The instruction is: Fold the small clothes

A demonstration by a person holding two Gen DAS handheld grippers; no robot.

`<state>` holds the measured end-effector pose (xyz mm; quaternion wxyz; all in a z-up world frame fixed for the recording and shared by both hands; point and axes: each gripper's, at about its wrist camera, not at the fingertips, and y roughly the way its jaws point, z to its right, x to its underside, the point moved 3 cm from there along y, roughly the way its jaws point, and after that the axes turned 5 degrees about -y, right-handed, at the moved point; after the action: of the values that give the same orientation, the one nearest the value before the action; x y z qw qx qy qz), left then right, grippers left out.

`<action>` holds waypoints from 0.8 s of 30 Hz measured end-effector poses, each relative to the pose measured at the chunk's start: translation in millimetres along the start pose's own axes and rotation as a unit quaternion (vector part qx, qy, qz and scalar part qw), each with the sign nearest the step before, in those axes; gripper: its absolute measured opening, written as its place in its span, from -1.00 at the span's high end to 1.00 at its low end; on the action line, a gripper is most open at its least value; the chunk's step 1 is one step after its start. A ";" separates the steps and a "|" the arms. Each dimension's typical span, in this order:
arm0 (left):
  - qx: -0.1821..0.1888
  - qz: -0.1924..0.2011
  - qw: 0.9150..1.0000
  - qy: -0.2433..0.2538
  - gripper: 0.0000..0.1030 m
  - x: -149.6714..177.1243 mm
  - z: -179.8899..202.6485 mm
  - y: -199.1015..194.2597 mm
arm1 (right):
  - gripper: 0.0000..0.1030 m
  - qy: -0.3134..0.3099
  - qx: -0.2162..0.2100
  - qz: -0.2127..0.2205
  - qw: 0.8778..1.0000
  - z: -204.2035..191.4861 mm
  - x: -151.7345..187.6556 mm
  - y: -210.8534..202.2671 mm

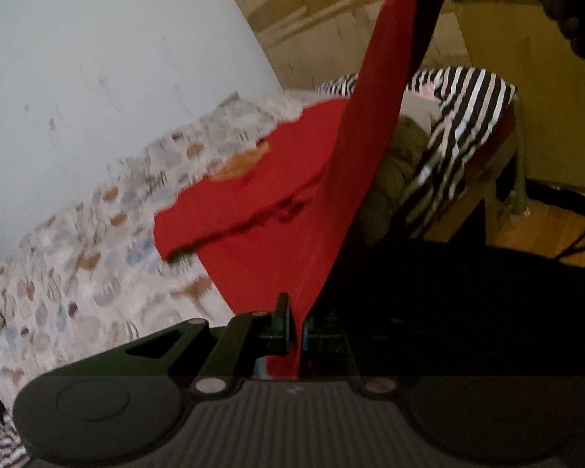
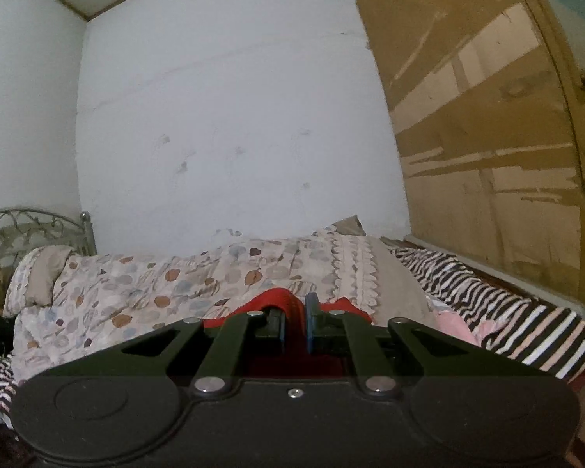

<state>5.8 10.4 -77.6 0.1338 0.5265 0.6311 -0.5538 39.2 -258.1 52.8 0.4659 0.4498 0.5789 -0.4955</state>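
Fabric stretches between two sets of tongs over a made bed: the left tongs (image 1: 297,327) are clenched on one edge of a red garment (image 1: 292,179), which rises from between the blue pads in a taut band toward the top of the left wrist view, where a dark shape, too blurred to identify, meets its upper end. The rest of the red garment sags in a broad fold onto a patterned quilt (image 1: 78,257) printed with brown, blue and grey spots, and a dark drawstring-like cord runs across the cloth, though motion blur hides its detail. Seen from the right wrist, the right tongs (image 2: 295,325) are likewise clamped on a bunched fold of the same red garment (image 2: 269,298), held just above the quilt (image 2: 136,284). A black-and-white striped blanket (image 2: 487,304) lies along the side of the bed nearest a brown, scuffed wooden wall (image 2: 487,136), with a pink cloth (image 2: 454,321) tucked beside it. An ornate metal headboard (image 2: 27,230) stands at the far left behind a pillow (image 2: 43,269), and a pale plastered wall (image 2: 234,117) fills the background. In the left wrist view an olive-brown bundle (image 1: 401,163) sits beside the striped blanket (image 1: 468,109), near the bed's edge
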 end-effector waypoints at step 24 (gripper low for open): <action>-0.101 0.054 0.984 -0.138 0.88 -13.7 -58.4 -23.9 | 0.82 0.013 0.005 -0.010 1.000 5.2 0.9 6.1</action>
<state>16.1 56.4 -33.4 0.3012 0.4622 0.6298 -0.5467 45.5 -262.5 50.5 0.4511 0.4528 0.5871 -0.4968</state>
